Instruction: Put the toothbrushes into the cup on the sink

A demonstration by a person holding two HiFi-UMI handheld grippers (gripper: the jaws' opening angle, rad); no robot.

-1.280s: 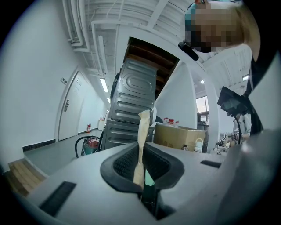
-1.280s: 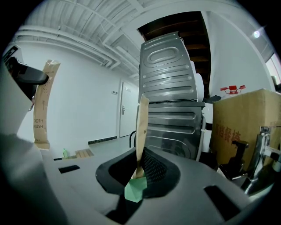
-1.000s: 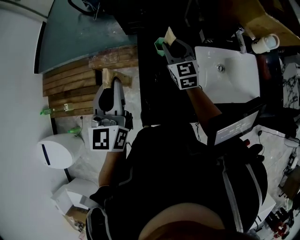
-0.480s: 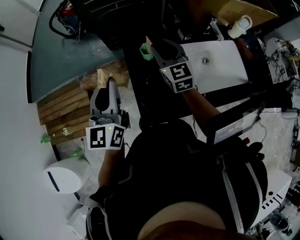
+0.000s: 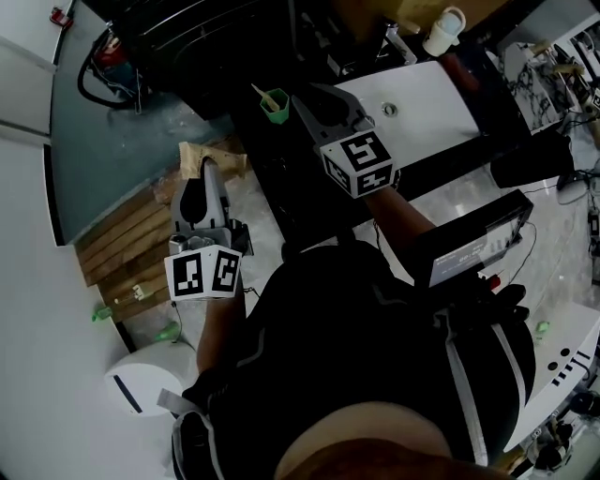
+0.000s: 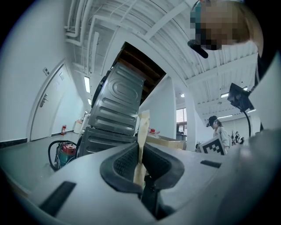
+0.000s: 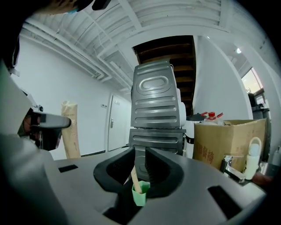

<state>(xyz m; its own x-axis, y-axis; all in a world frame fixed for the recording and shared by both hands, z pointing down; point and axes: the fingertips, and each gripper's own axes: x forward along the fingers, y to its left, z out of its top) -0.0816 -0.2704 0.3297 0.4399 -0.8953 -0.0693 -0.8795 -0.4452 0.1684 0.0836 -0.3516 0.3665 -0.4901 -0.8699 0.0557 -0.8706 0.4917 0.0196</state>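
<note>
Standing on the dark surface [image 5: 265, 136] to the left of the white sink [image 5: 427, 98] in the head view, the green cup [image 5: 275, 105] is carrying one wooden toothbrush [image 5: 260, 92], which is leaning out of its open mouth. The right gripper [image 5: 305, 99] is hovering nearest, pointing level with the cup just ahead of its tips. In the right gripper view the cup is showing low in the gap, beyond the pads and touching neither. Those jaws are standing apart with nothing gripped, having just been closing part of the way. The left gripper [image 5: 205, 165] is sitting farther off, below and to the left of the cup in the head view. Its jaws are clamping a pale toothbrush [image 6: 143, 132], whose long axis is running upright across them. The coming move is turning on that layout: the cup is lying ahead and to the right of the left jaws, mouth up. The pale brush is already standing roughly on end, so it is likely needing carrying across and lowering rather than turning. Counting up, two toothbrushes are showing, one in the cup and one gripped. Two cups are showing as well, the green one and a white cup [image 5: 444, 23] by the tap at the sink's far end.
</note>
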